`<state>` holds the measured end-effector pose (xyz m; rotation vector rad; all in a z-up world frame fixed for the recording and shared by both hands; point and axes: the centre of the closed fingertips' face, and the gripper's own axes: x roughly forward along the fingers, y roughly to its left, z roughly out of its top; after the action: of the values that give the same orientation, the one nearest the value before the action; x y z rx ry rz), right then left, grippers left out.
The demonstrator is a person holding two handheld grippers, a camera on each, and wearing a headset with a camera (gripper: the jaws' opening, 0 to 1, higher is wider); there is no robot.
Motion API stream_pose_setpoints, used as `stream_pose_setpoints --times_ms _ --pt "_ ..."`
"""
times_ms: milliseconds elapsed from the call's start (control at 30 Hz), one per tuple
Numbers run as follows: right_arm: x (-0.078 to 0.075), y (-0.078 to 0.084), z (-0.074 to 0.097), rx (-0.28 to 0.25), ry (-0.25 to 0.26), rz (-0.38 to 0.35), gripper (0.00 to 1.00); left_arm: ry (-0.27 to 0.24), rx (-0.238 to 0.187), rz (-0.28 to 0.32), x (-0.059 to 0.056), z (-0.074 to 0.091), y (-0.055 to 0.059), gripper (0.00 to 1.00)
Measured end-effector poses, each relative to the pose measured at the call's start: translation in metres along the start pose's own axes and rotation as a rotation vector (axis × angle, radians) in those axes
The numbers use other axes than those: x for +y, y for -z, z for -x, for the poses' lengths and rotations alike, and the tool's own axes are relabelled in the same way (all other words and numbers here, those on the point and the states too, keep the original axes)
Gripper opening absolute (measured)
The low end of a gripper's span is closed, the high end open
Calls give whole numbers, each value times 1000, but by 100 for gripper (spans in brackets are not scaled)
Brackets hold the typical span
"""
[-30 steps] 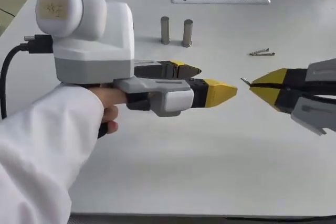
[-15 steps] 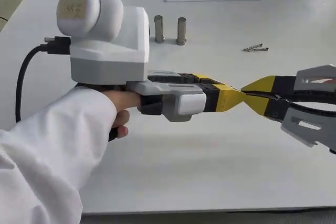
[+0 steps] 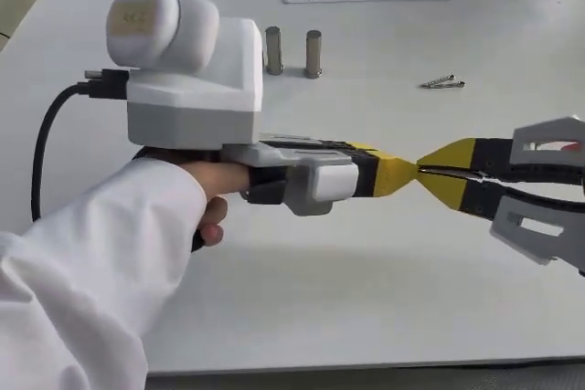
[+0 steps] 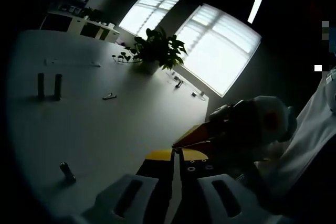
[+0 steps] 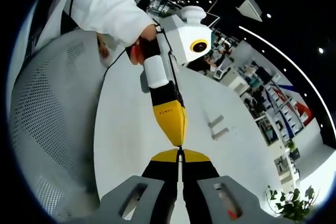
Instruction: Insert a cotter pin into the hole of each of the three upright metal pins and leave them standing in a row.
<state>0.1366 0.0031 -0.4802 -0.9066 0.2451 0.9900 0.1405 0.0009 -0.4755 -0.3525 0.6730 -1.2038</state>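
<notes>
The cotter pin (image 5: 180, 152) looks pinched in the closed right gripper (image 3: 422, 169), lying along the 3-to-9 line. The left gripper (image 3: 413, 171), closed too, meets it tip to tip from 9 o'clock. Two metal pins (image 3: 273, 50) stand at 11 o'clock, well apart. The bare table (image 3: 366, 271) leaves room all around.

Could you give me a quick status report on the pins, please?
Left gripper and right gripper shut, tips touching. Two metal pins upright, cotter pins lying loose nearby. Nothing blocking.
</notes>
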Motion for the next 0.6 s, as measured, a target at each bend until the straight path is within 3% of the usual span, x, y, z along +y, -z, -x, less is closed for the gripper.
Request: stream_pose_setpoints --times_ms 400,600 --pt "3 -1 1 18 -10 47 0 -14 12 37 1 1 3 0" --pt "5 -1 1 14 -17 44 0 -29 33 -9 2 2 4 0"
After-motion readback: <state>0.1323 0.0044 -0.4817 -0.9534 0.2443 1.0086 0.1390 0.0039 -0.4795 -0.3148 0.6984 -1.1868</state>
